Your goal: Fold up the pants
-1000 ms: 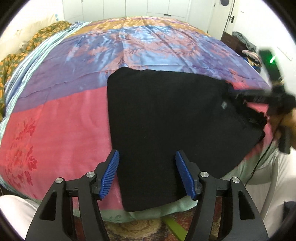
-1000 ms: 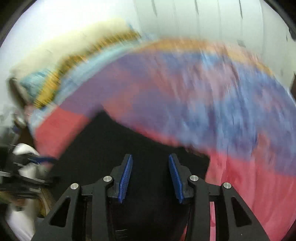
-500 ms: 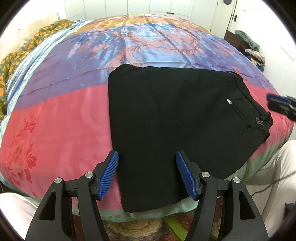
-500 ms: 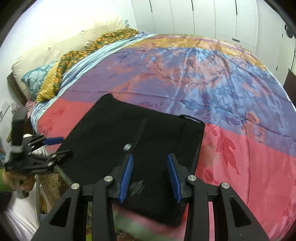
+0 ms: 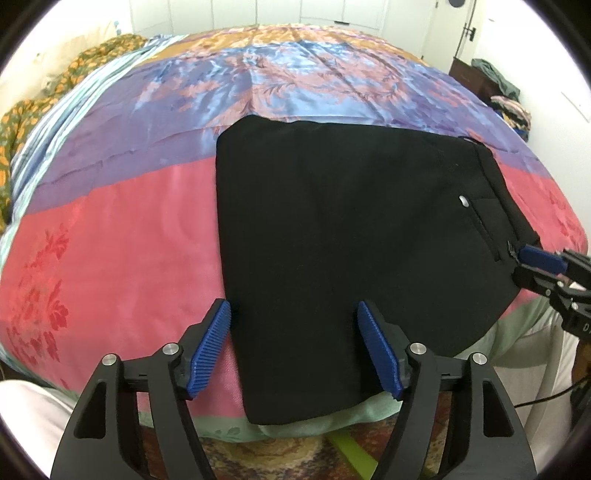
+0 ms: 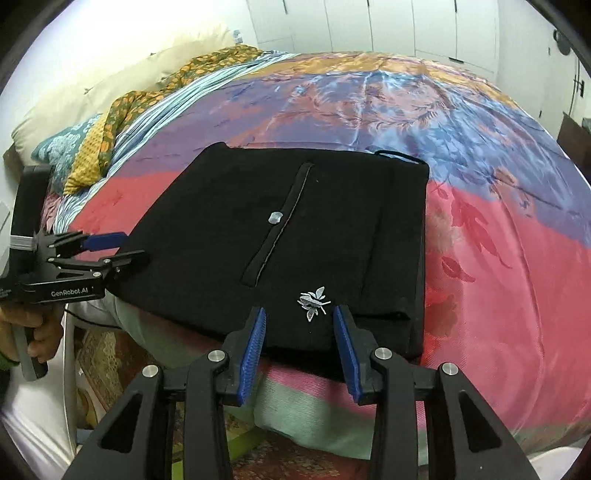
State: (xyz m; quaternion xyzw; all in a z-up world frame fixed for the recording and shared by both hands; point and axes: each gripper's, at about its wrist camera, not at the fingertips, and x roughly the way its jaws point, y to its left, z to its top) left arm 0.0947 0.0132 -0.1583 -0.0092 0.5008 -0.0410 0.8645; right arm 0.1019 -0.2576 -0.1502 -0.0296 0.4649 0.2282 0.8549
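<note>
Black pants point(image 5: 343, 236) lie folded flat on the bed's near edge, with a back pocket, a silver button point(image 5: 463, 200) and a small white insect emblem point(image 6: 313, 300). They also show in the right wrist view point(image 6: 280, 236). My left gripper point(image 5: 294, 347) is open and empty, its jaws astride the folded end at the bed edge. My right gripper point(image 6: 298, 345) is open and empty, just short of the waistband corner by the emblem. It also shows in the left wrist view point(image 5: 532, 266), and the left gripper shows in the right wrist view point(image 6: 114, 247).
A satin bedspread point(image 5: 110, 229) in red, purple, blue and orange covers the bed. Pillows and a patterned cloth point(image 6: 110, 110) lie at the head. A patterned rug point(image 5: 280, 458) is on the floor below. Wardrobe doors point(image 6: 369, 22) stand behind; clothes are piled on a cabinet point(image 5: 495, 85).
My right gripper let go of the waistband corner, pulled back off the pants, then came back in to that corner. The pants settled flat. My left gripper hardly moved.
</note>
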